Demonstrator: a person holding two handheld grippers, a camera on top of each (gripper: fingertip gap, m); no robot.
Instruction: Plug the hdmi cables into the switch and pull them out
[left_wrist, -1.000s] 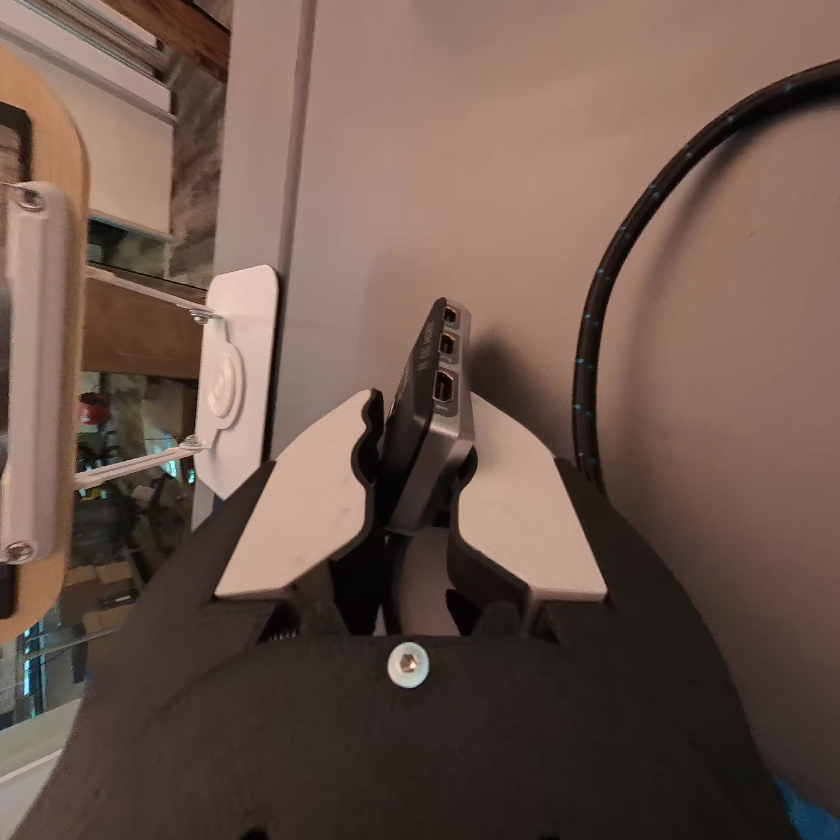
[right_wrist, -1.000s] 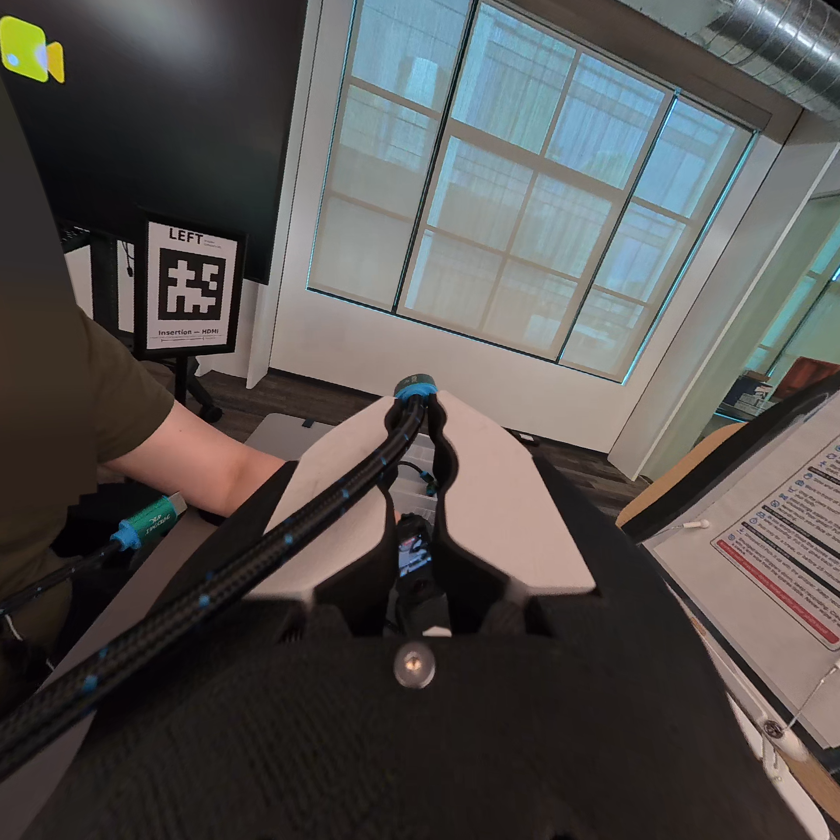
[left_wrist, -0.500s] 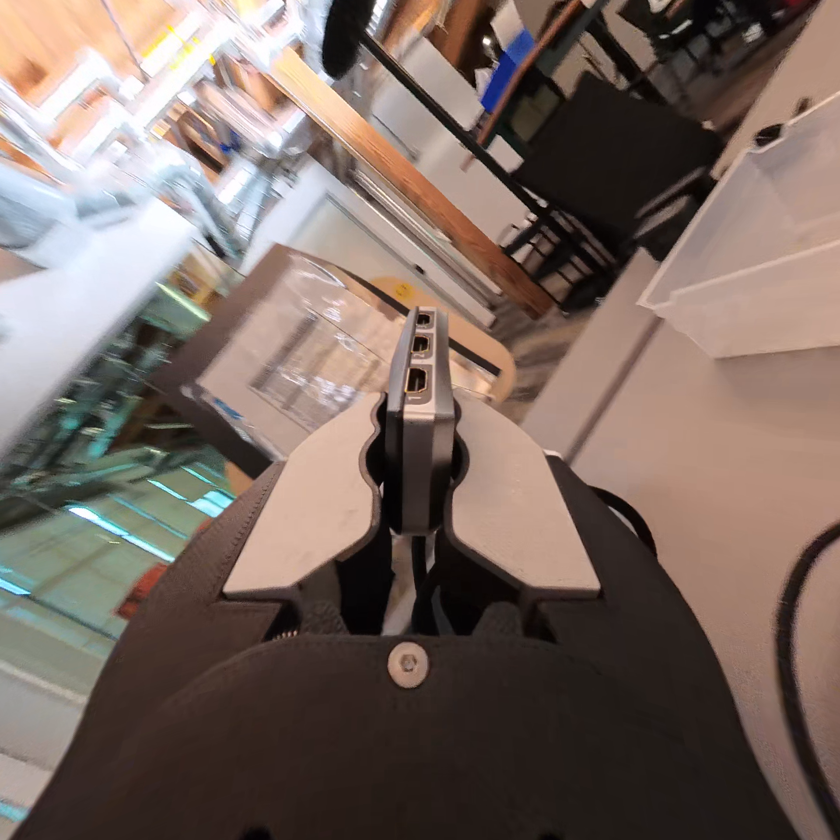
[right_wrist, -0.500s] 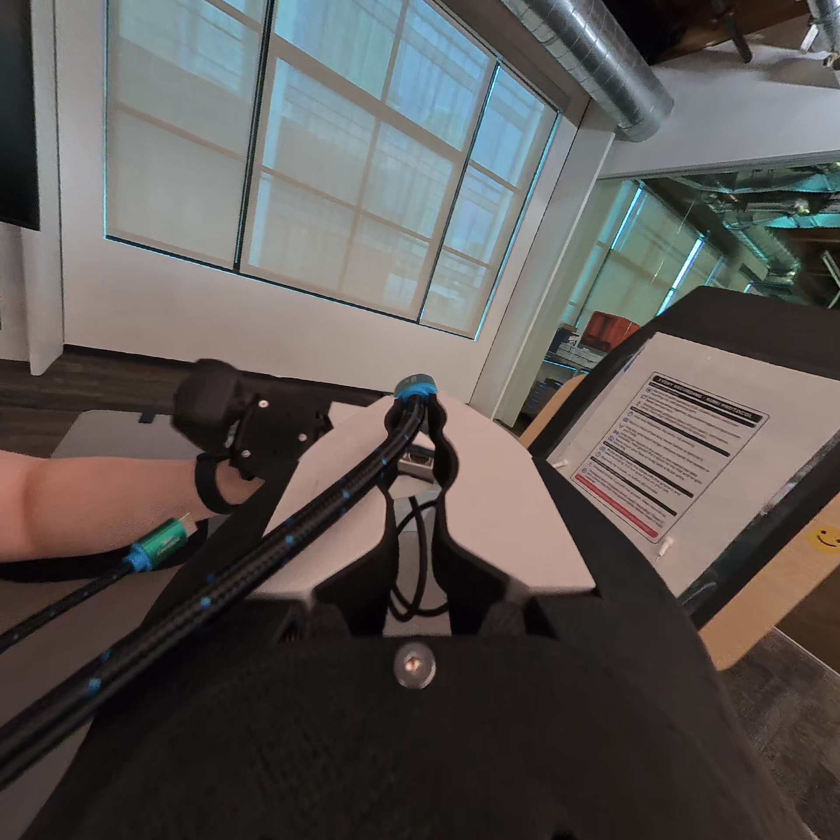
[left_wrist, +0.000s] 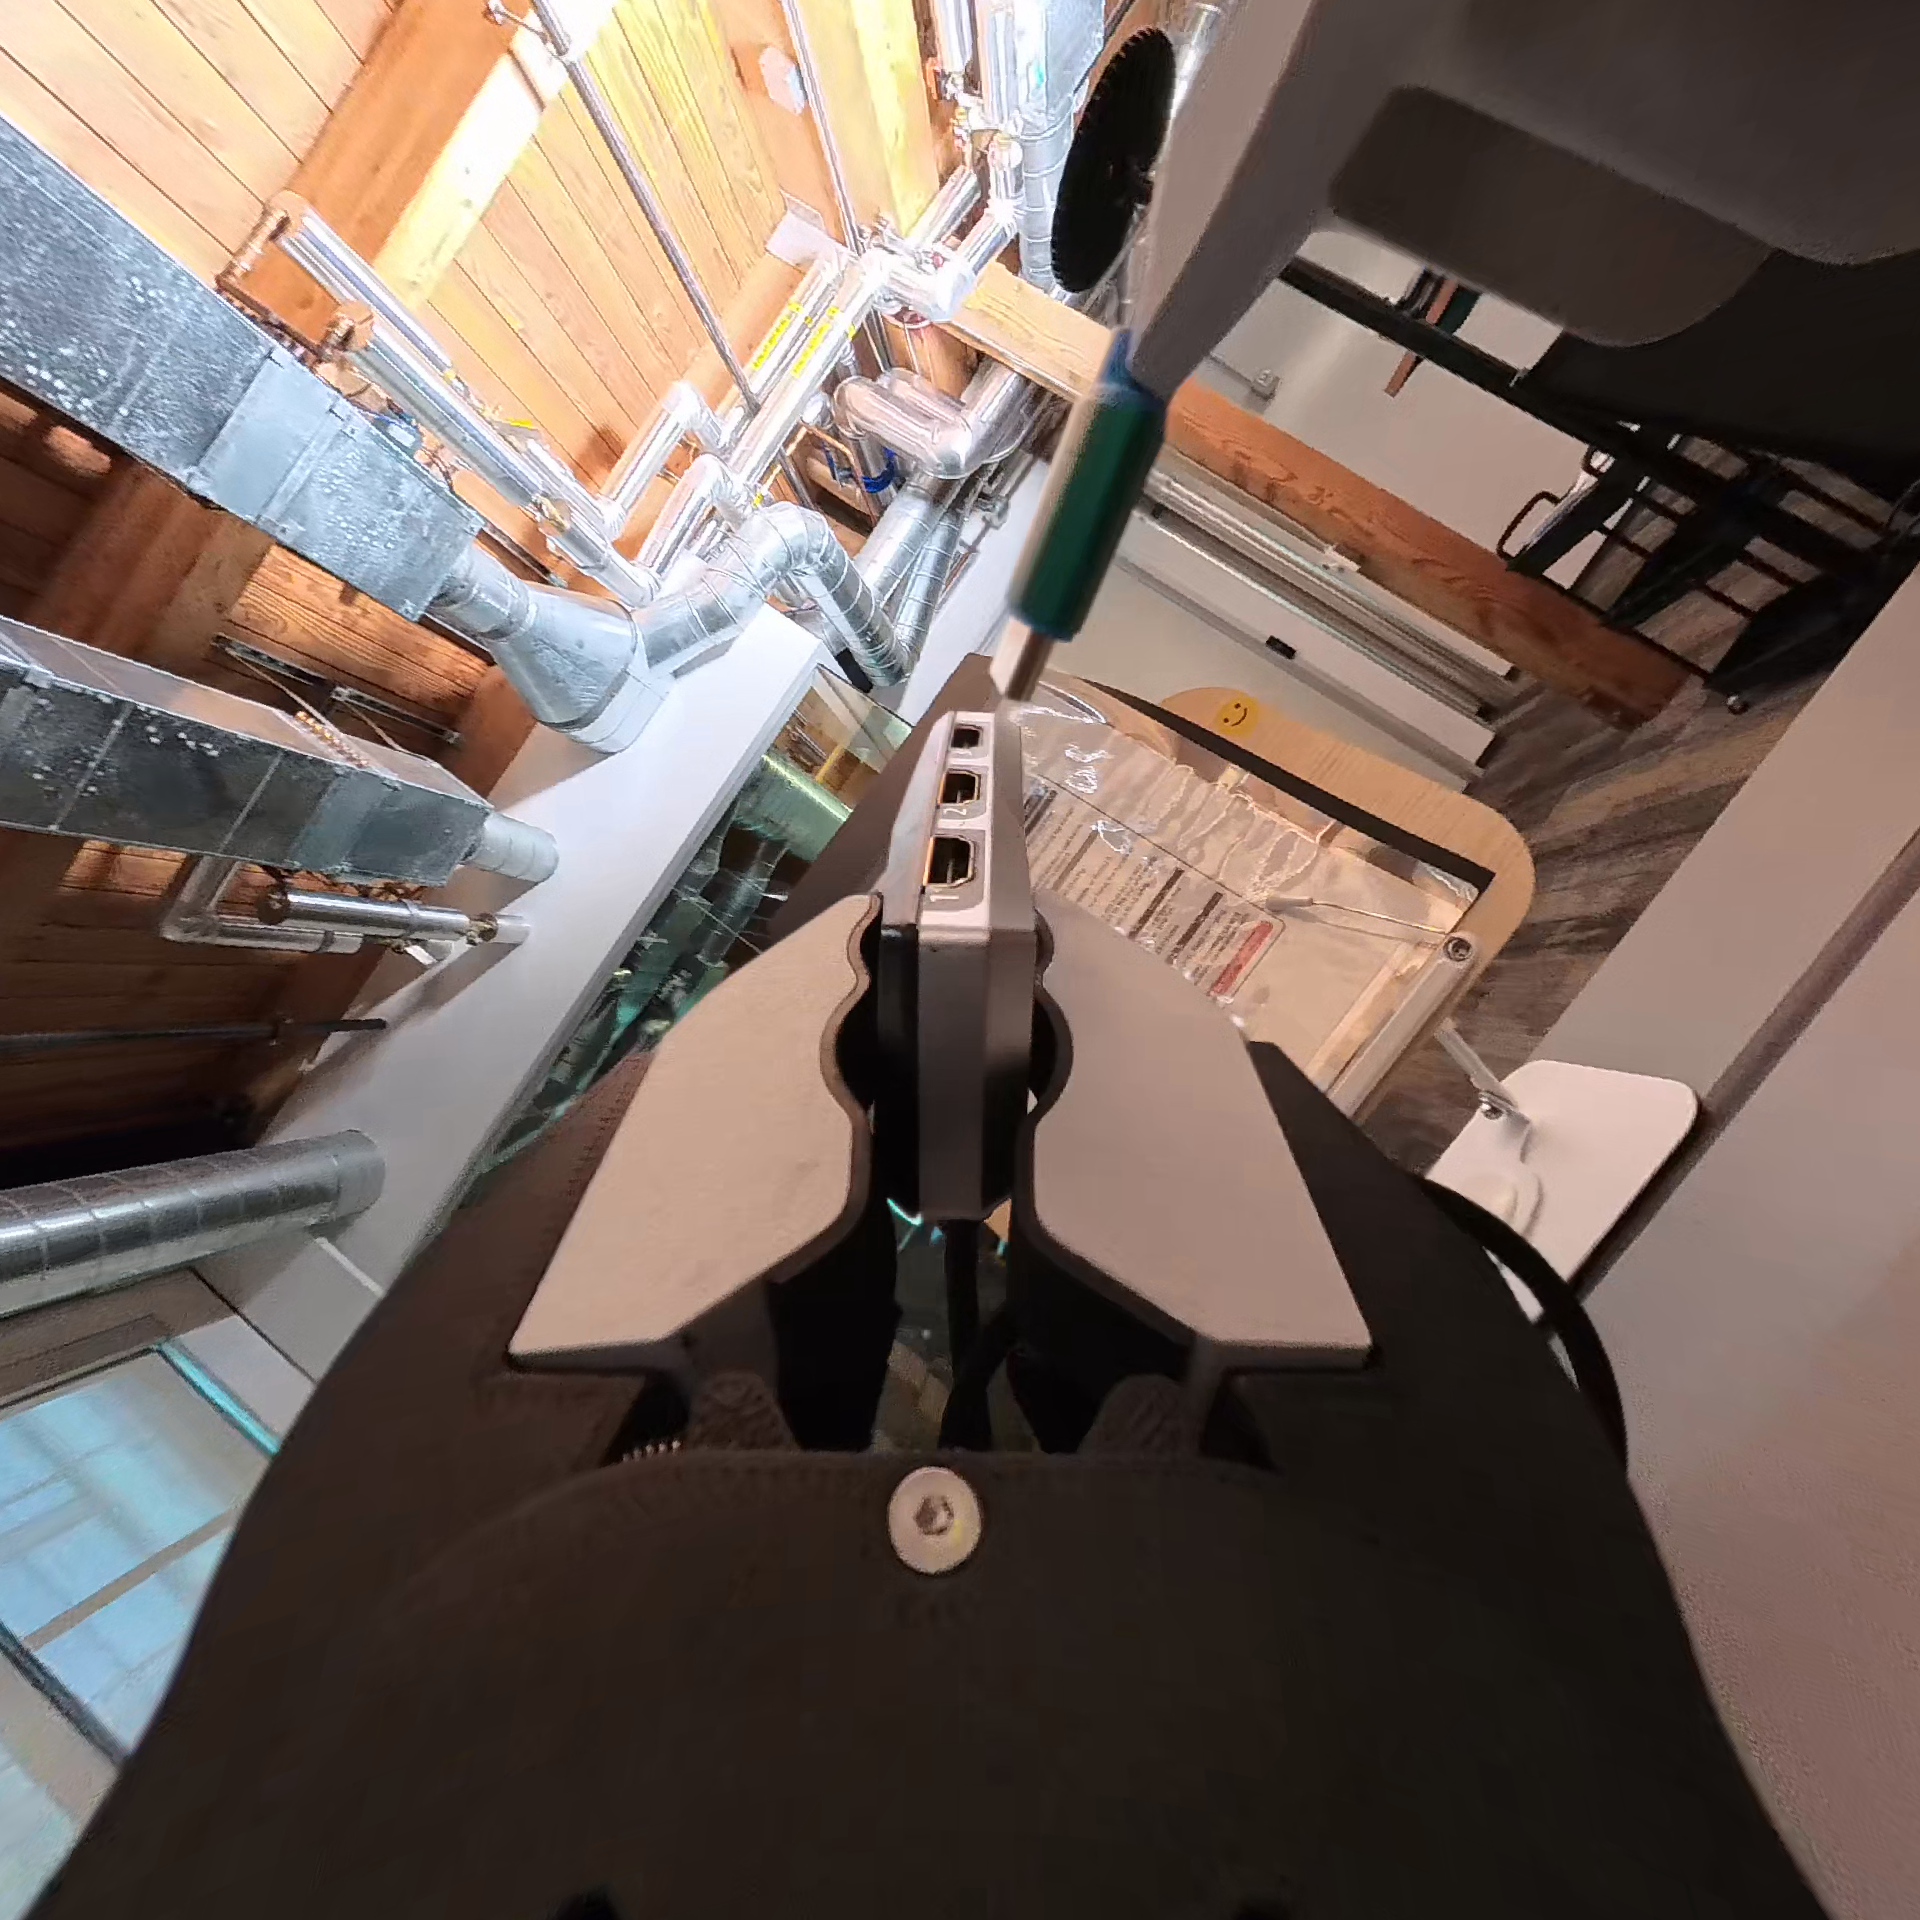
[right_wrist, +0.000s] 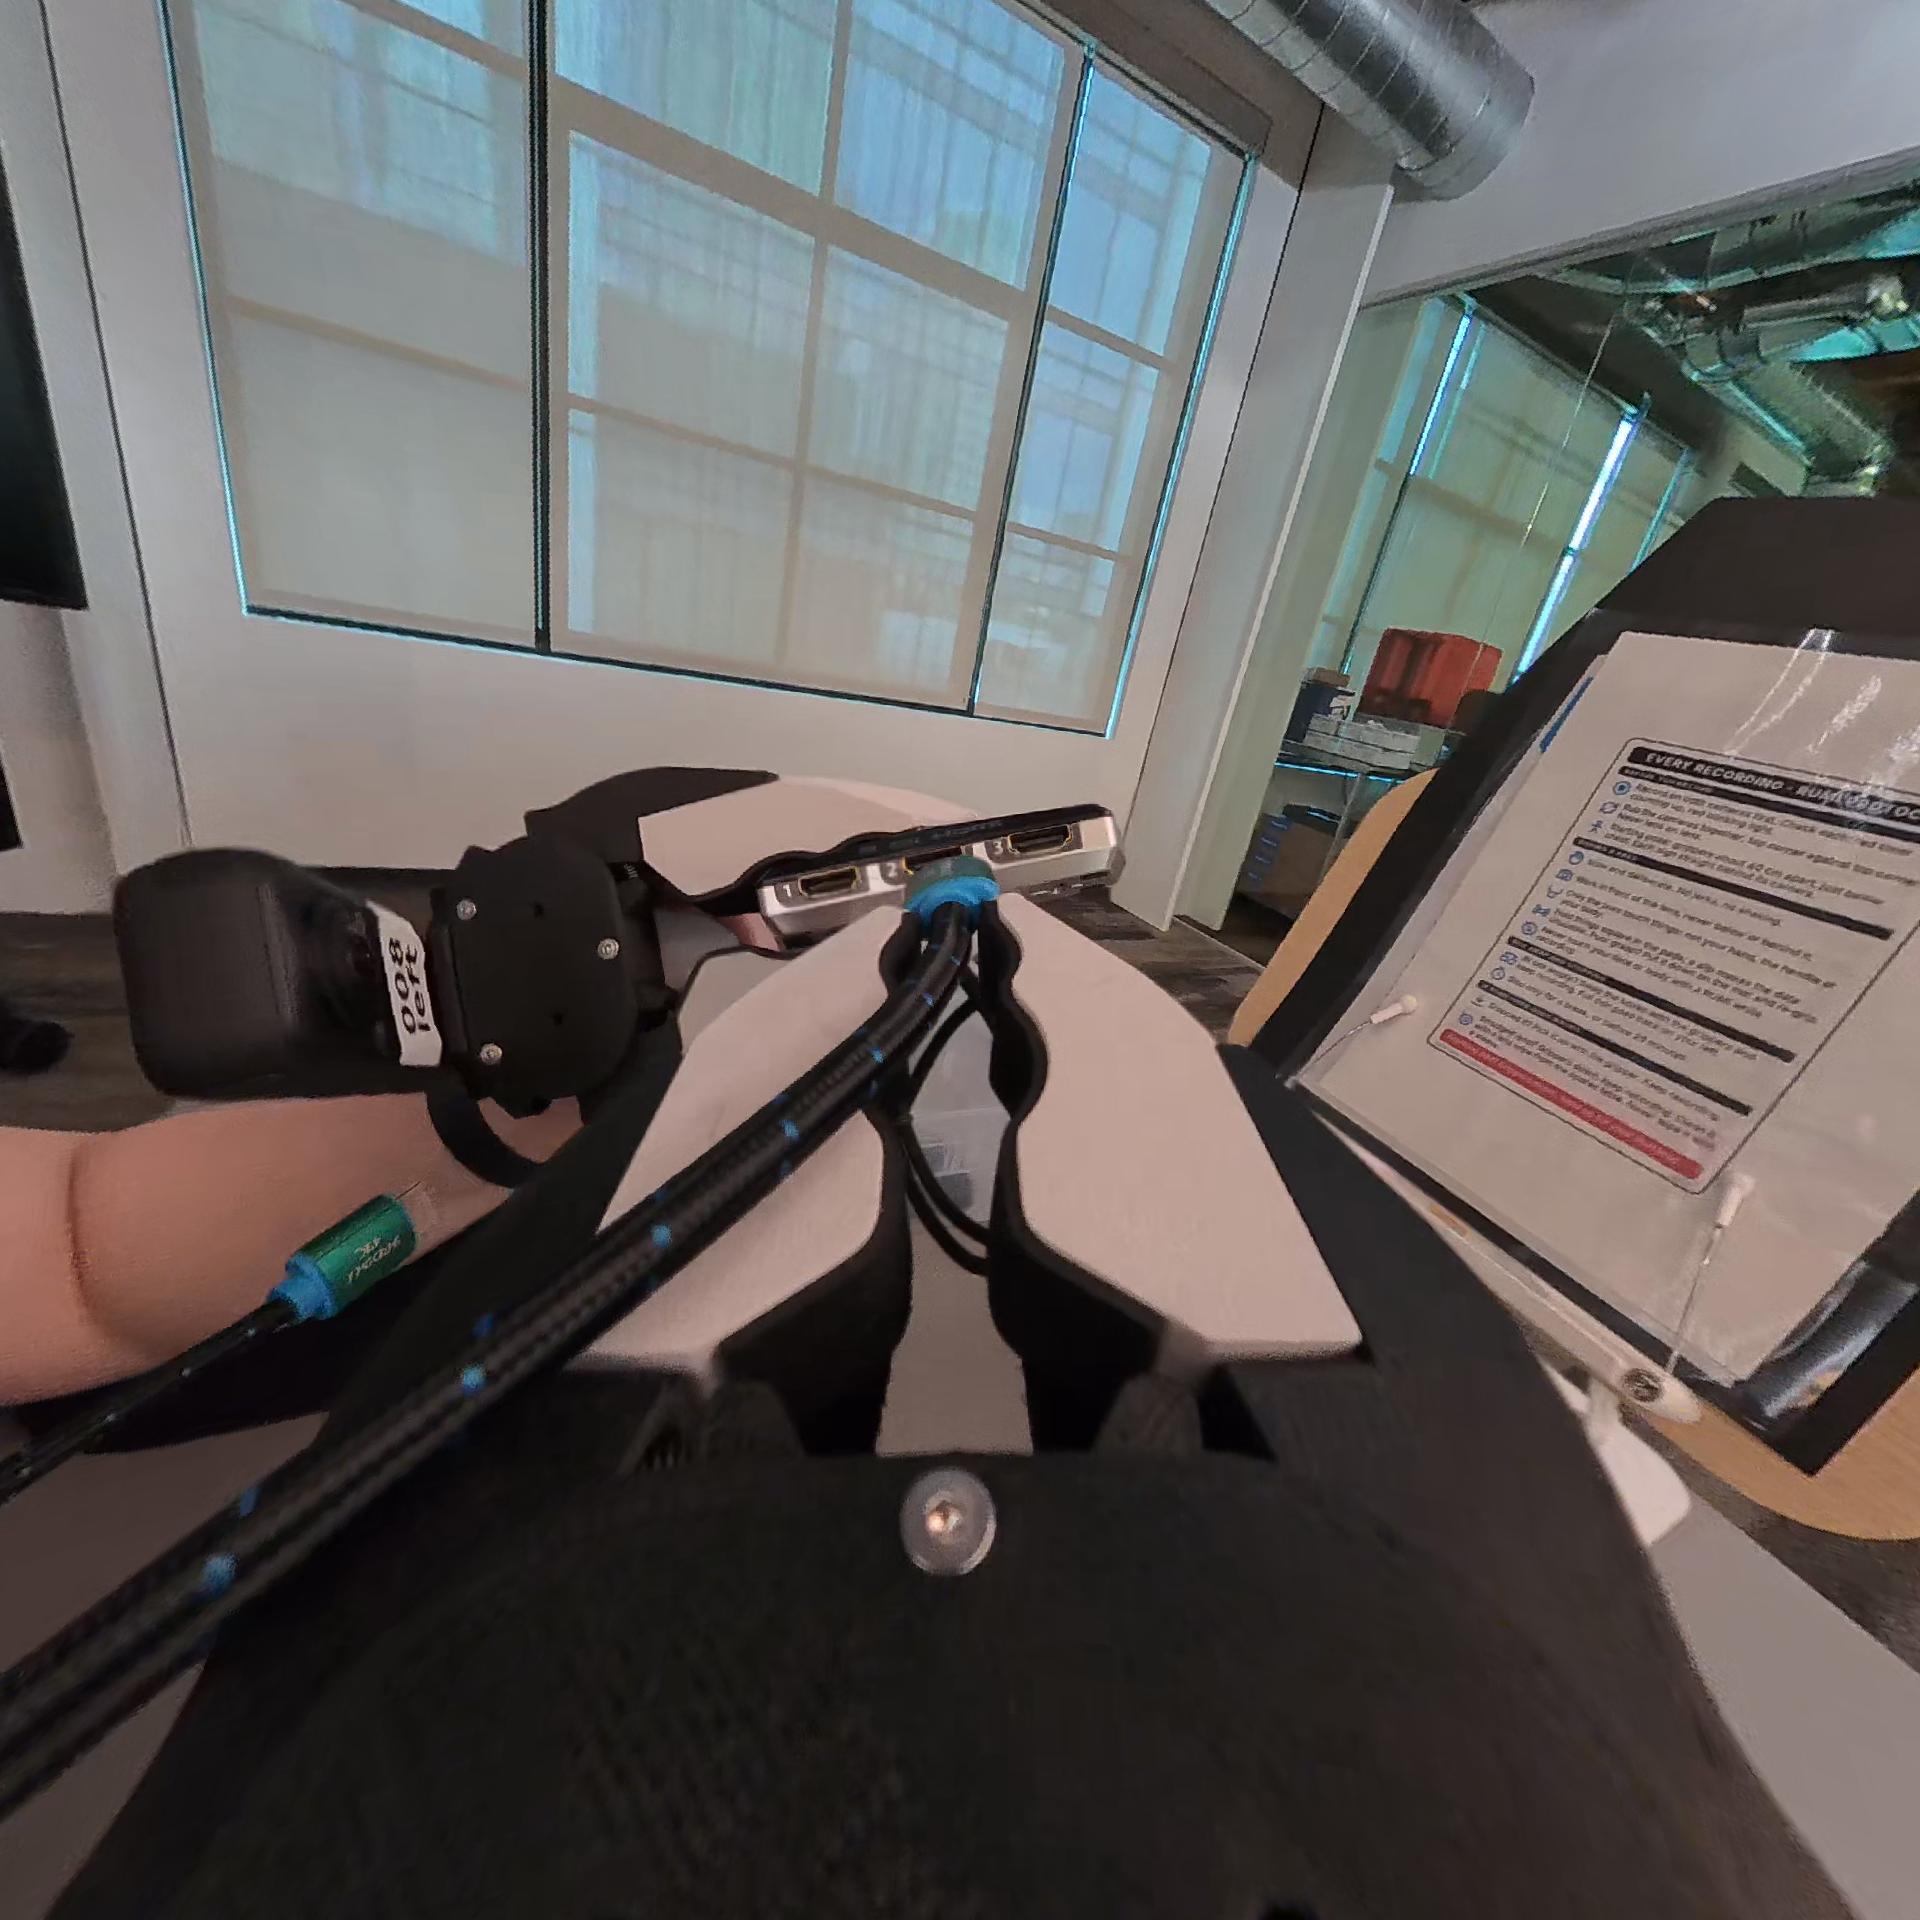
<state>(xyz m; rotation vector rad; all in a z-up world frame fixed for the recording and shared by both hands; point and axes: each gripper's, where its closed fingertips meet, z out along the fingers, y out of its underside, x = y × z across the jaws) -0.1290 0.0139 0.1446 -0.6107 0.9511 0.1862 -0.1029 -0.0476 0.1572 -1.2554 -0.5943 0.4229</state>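
My left gripper (left_wrist: 956, 925) is shut on the grey HDMI switch (left_wrist: 951, 1039) and holds it edge-on in the air, its three ports (left_wrist: 954, 864) facing away from me. My right gripper (right_wrist: 951, 925) is shut on a green HDMI plug (left_wrist: 1081, 520) of a black braided cable (right_wrist: 623, 1226). The plug's metal tip (left_wrist: 1018, 665) hangs just off the switch's far end, a small gap apart. In the right wrist view the switch (right_wrist: 1070, 844) lies across just beyond my fingertips, held by the left gripper (right_wrist: 520, 966), and the plug's tip is hidden. A second green plug (right_wrist: 358, 1252) lies by the person's forearm (right_wrist: 156, 1247).
A stand with a laminated sheet (right_wrist: 1621, 987) is close on the right and also shows in the left wrist view (left_wrist: 1195, 883), with its white base plate (left_wrist: 1558, 1143). The grey table (right_wrist: 1766, 1714) lies below. A window wall (right_wrist: 727, 364) is behind.
The left gripper has lifted and swung the switch up off the table towards the right gripper. The right gripper has turned to face it, so the plug now sits close to the ports.
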